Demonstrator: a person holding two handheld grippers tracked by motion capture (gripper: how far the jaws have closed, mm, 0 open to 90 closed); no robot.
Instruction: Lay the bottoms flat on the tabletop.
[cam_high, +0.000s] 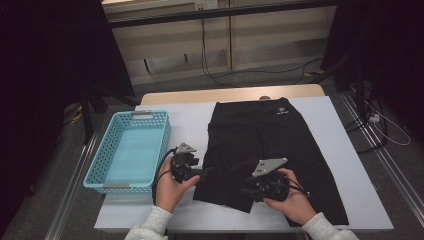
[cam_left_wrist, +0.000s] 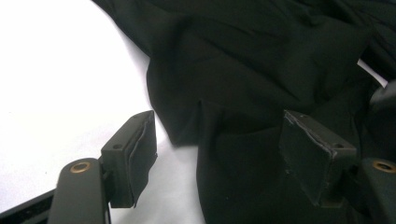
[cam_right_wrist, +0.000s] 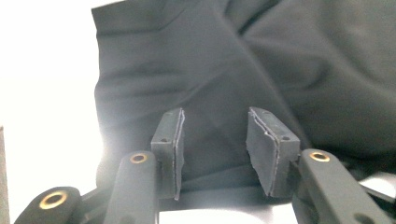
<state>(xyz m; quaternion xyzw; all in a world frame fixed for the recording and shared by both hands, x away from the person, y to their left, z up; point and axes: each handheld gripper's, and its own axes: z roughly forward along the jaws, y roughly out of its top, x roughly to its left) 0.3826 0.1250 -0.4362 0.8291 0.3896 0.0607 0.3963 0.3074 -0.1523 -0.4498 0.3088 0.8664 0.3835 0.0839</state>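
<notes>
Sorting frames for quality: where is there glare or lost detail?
High view: even light, dark edges. Left gripper view: white table cover blown out; black shorts murky. Right gripper view: glare at left bleeds onto the shorts, whose folds stay readable.

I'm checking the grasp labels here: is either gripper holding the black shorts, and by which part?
Nothing is held. The left gripper and right gripper both stand open over the black shorts near the leg hems, pads not pressing on the cloth.
</notes>
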